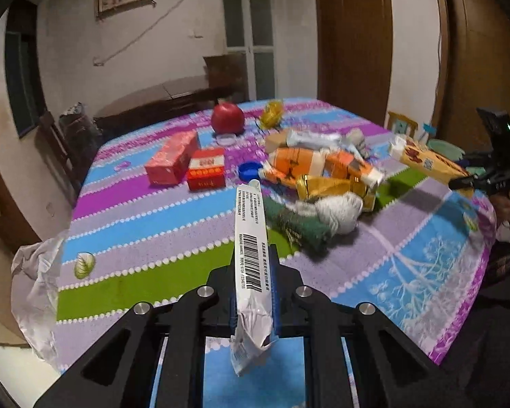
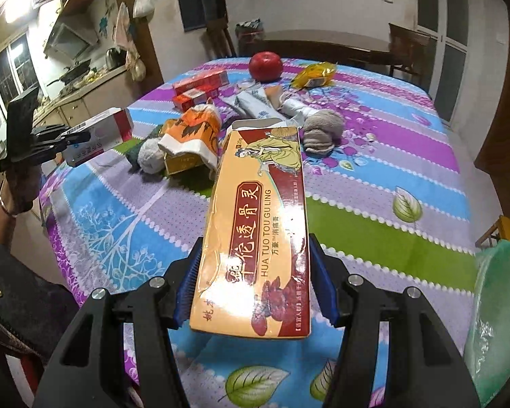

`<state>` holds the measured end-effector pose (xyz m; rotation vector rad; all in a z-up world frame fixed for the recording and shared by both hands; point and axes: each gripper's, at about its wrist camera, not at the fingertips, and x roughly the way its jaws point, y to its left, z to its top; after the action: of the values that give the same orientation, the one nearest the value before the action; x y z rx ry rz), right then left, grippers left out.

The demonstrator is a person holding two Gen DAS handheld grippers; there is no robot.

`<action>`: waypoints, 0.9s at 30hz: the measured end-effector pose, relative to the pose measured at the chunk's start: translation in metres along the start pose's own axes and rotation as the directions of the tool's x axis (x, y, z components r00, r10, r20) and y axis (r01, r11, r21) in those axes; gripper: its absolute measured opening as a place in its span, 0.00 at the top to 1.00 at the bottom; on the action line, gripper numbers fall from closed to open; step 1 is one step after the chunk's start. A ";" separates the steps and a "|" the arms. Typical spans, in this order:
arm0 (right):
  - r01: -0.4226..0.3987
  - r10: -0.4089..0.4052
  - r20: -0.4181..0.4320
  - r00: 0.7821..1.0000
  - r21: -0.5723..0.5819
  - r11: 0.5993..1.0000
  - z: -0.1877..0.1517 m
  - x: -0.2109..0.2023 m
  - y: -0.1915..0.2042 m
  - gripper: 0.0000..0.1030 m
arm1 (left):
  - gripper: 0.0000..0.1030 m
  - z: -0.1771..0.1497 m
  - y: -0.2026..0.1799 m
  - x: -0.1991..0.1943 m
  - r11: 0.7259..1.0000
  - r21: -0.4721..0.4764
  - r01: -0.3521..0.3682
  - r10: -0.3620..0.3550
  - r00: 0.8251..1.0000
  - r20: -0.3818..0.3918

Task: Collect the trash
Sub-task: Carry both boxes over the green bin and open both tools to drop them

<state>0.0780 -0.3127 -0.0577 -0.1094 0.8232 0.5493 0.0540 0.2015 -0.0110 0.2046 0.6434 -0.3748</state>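
A person clears a cluttered bench point(image 1: 173, 255) covered with a striped purple, blue and green cloth, working with 2 hand-held grippers. The left gripper point(image 1: 254, 292) has its jaws drawn narrow on a flattened white carton point(image 1: 250, 238) printed with a barcode; the carton is lifted clear of the cloth, its crumpled end hanging back toward the camera. In the right wrist view the same white carton shows red panels. The right gripper point(image 2: 251, 292) has its jaws clamped on the 2 long edges of a yellow and red ointment box point(image 2: 258, 224), held above the cloth with its open flap pointing away.

Between the 2 grippers, near the middle of the bench, lies the remaining litter: an orange wrapper point(image 1: 309, 165) on a gold box point(image 1: 333, 187), a grey sock ball point(image 1: 338, 212) touching a dark green cloth point(image 1: 292, 226), and silver pouches point(image 2: 255, 103) behind them. 2 red boxes point(image 1: 187, 163) stand side by side to the left of the heap, with a blue bottle cap point(image 1: 249, 171) just beside them. A red apple point(image 1: 227, 118) and a yellow wrapper point(image 1: 272, 113) sit near the far edge. A pale green basin point(image 2: 496, 306) stands off the bench's right side.
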 end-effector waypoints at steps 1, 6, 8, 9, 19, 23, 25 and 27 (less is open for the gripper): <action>0.007 -0.007 0.012 1.000 0.001 1.000 0.000 -0.004 0.001 0.47 | 0.85 0.004 -0.001 -0.004 1.000 -0.007 -0.013 0.013 1.000 0.014; 0.067 -0.071 0.105 0.992 0.040 0.997 0.006 -0.035 -0.001 0.47 | 0.85 0.038 -0.020 -0.017 0.999 -0.012 -0.035 0.036 0.996 0.076; 0.099 -0.107 0.140 0.984 0.067 0.993 0.009 -0.049 -0.005 0.47 | 0.85 0.056 -0.036 -0.023 1.000 0.004 -0.022 0.021 0.993 0.112; 0.117 -0.129 0.155 0.979 0.083 0.990 0.011 -0.056 -0.008 0.47 | 0.85 0.066 -0.046 -0.025 1.000 0.015 -0.015 0.013 0.991 0.130; 0.332 -0.385 0.196 0.902 0.255 0.908 0.007 -0.126 -0.055 0.46 | 0.85 0.164 -0.168 0.012 0.994 0.100 0.047 -0.063 0.984 0.168; 0.398 -0.463 0.176 0.869 0.306 0.865 -0.006 -0.152 -0.076 0.46 | 0.85 0.197 -0.226 0.050 0.991 0.126 0.048 -0.068 0.985 0.156; 0.427 -0.495 0.159 0.854 0.330 0.842 -0.013 -0.163 -0.087 0.46 | 0.85 0.208 -0.253 0.065 0.988 0.144 0.055 -0.078 0.985 0.157; 0.456 -0.526 0.138 0.839 0.348 0.819 -0.020 -0.171 -0.098 0.46 | 0.85 0.220 -0.287 0.080 0.984 0.167 0.062 -0.089 0.983 0.161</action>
<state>0.0200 -0.4742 0.0405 0.0245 0.6086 -0.0660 0.1176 -0.1485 0.0918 0.3003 0.4554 -0.5128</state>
